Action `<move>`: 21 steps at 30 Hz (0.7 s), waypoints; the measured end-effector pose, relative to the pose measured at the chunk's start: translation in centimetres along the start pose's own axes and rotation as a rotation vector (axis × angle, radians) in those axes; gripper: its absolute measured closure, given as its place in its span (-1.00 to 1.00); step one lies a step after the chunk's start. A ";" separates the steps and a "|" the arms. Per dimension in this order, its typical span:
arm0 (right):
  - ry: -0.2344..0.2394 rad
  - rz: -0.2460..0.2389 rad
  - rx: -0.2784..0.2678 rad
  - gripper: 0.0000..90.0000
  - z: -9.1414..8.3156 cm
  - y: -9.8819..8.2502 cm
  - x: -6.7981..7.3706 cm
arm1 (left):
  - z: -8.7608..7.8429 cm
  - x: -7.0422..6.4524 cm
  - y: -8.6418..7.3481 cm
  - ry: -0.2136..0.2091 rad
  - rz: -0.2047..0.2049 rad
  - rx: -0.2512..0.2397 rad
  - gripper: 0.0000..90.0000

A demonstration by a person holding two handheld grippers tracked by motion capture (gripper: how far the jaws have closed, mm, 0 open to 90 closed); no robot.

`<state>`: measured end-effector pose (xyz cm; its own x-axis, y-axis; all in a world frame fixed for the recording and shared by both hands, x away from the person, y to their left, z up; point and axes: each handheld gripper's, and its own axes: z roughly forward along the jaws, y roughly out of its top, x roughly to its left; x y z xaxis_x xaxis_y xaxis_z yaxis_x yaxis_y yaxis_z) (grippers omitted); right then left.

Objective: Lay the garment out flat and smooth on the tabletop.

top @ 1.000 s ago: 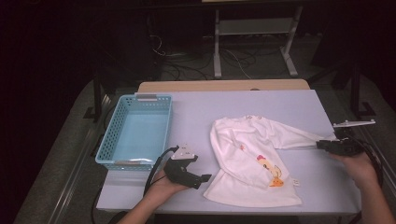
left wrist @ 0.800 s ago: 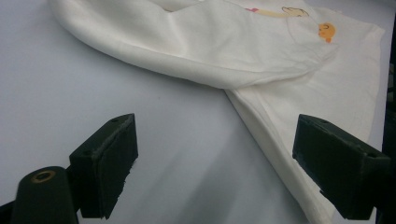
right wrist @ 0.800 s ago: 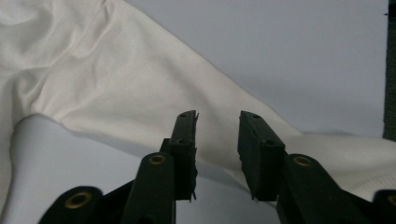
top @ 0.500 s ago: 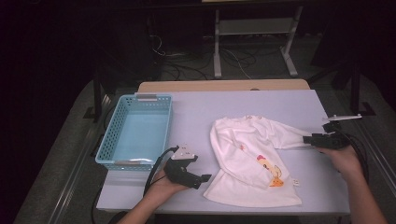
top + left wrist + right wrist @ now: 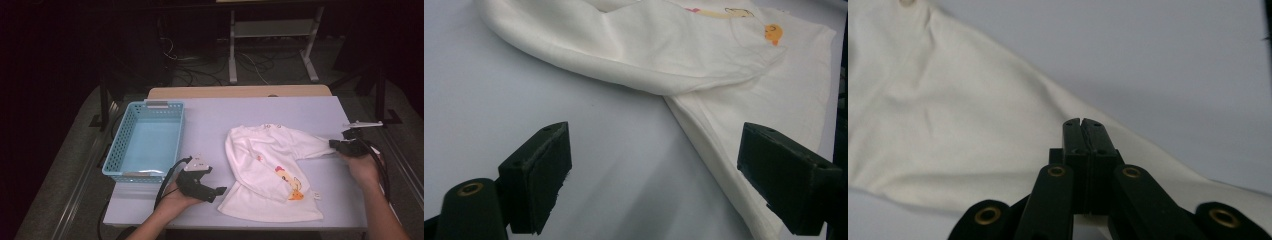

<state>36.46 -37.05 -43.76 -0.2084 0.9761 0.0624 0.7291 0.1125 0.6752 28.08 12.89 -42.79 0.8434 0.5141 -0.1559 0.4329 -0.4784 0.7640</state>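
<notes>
At the far left of the table [image 5: 210, 112] in the high view we log a light blue basket [image 5: 148, 139] with perforated walls; we see nothing inside it. It sits well apart from the garment.

Just right of the basket's near corner, the left hand [image 5: 172, 202] holds the left gripper [image 5: 221, 190] low over the table's near edge, a cable looping back from it. We note its jaws standing wide and released: in the left gripper view the two black pads [image 5: 541, 175] are far apart with bare table between them, and the hem edge of the shirt [image 5: 704, 65] passes just in front of the right-hand pad without contact.

At centre we record the white long-sleeved shirt [image 5: 272, 172], lying flat and partly rumpled on the table, neckline toward the far side, a small cartoon print on its front. One sleeve is folded over the body on the left; the other sleeve [image 5: 312, 147] stretches out toward the right edge.

At far right, the right hand [image 5: 362, 167] holds the right gripper [image 5: 334, 144] at the cuff end of that sleeve. Its jaws have just been closing. In the right gripper view we see the right gripper [image 5: 1081, 122] with jaws pressed tight together on the white sleeve cloth [image 5: 948, 130], and we take the cuff as pinched.
</notes>
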 end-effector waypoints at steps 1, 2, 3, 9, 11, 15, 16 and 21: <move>-0.001 0.018 -0.017 0.96 -0.2 0.1 -0.4 | 0.0 0.0 0.0 0.000 -0.001 -0.001 -0.70; 0.002 0.034 -0.030 0.96 -0.4 0.3 -0.8 | 0.0 0.1 0.0 -0.001 -0.002 0.000 -0.70; 0.001 0.047 -0.035 0.96 -0.5 0.4 -1.2 | 0.0 0.1 0.0 -0.001 -0.001 0.000 -0.70; -0.028 0.071 -0.061 0.96 -0.7 1.1 -2.9 | 0.1 0.0 0.0 -0.003 -0.001 0.000 -0.70; -0.049 0.078 -0.064 0.96 -0.8 1.2 -3.5 | 0.1 0.1 0.0 -0.004 -0.001 0.000 -0.70; -0.093 0.091 -0.077 0.96 -1.0 1.2 -4.5 | 0.1 0.1 0.0 -0.006 -0.004 0.000 -0.70; -0.108 0.092 -0.074 0.96 -1.1 1.1 -4.7 | 0.1 0.0 0.0 -0.006 -0.004 -0.001 -0.70; -0.088 0.106 -0.073 0.94 -1.1 0.6 -5.2 | 0.1 0.0 0.0 -0.006 0.000 0.002 -0.70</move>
<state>37.28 -42.25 -42.82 -0.0725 0.9947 0.0732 0.6937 -0.0025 0.7203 28.13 12.84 -42.87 0.8453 0.5099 -0.1597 0.4334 -0.4796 0.7630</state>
